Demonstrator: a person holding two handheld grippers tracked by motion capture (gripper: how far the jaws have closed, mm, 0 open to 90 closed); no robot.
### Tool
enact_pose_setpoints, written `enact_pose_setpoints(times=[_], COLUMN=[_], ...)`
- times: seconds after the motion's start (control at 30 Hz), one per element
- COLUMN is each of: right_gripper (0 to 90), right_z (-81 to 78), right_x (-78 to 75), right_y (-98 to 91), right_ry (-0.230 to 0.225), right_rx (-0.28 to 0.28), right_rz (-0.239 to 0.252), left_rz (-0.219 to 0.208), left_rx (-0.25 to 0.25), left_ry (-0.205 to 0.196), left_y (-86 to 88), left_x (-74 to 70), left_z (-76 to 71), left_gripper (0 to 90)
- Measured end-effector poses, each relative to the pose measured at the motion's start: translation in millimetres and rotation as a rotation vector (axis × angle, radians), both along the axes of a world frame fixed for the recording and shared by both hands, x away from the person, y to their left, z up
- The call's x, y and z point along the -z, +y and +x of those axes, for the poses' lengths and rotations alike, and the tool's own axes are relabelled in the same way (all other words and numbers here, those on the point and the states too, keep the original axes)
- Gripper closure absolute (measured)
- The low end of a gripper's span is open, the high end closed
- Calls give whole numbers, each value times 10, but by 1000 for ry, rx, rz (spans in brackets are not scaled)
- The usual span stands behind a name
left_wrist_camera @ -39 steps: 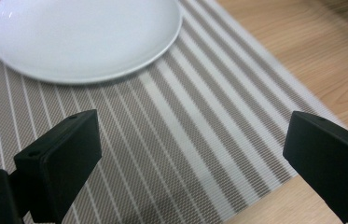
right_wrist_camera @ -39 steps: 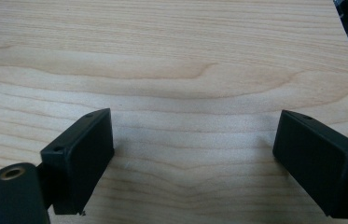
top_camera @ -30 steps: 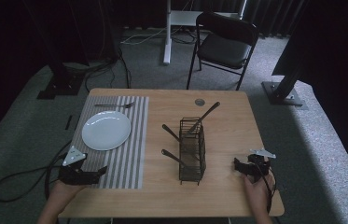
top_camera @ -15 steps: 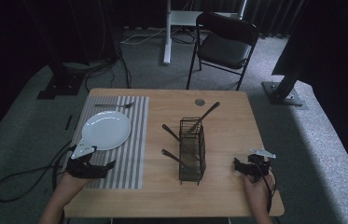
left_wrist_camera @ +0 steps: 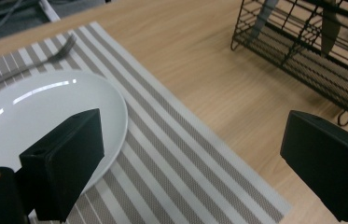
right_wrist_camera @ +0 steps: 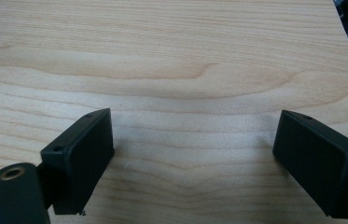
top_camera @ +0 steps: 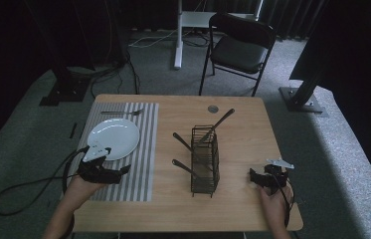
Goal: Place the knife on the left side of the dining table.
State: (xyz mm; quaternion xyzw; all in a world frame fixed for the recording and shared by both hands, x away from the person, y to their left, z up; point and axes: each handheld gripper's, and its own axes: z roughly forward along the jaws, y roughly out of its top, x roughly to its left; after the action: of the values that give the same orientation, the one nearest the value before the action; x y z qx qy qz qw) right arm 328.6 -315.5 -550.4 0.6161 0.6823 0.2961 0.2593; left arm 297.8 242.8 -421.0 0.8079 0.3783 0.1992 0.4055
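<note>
Left claw (top_camera: pixel 123 171) has crept forward onto striped placemat (top_camera: pixel 140 149), jaws apart, beside white plate (top_camera: pixel 114 138). Right claw (top_camera: pixel 252 176) wide apart on table (top_camera: pixel 242 119).

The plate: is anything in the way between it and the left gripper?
Nothing visible. The left gripper hangs open over the striped mat, just beside the plate. In the left gripper view one jaw overlaps the plate's rim, and only bare mat lies between the jaws.
</note>
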Motion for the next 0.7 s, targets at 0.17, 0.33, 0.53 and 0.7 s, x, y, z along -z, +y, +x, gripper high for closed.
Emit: enact_pose_setpoints(times=[0.17,0.33,0.53,0.7], right_gripper=[117,117,117,117], right_z=[0,0,0,0], right_x=[0,0,0,0], right_y=[0,0,0,0], right_ry=[0,0,0,0], right_rx=[0,0,0,0], right_rz=[0,0,0,0], left_rz=[0,-15,-11,-16], left_rx=[19,48,84,113], left_ry=[-10,-19,-25,-31], left_y=[-83,-178,-322,-449], left_x=[-51,-121,-200,-251], left_z=[38,84,138,188], left_gripper=[62,62,62,63])
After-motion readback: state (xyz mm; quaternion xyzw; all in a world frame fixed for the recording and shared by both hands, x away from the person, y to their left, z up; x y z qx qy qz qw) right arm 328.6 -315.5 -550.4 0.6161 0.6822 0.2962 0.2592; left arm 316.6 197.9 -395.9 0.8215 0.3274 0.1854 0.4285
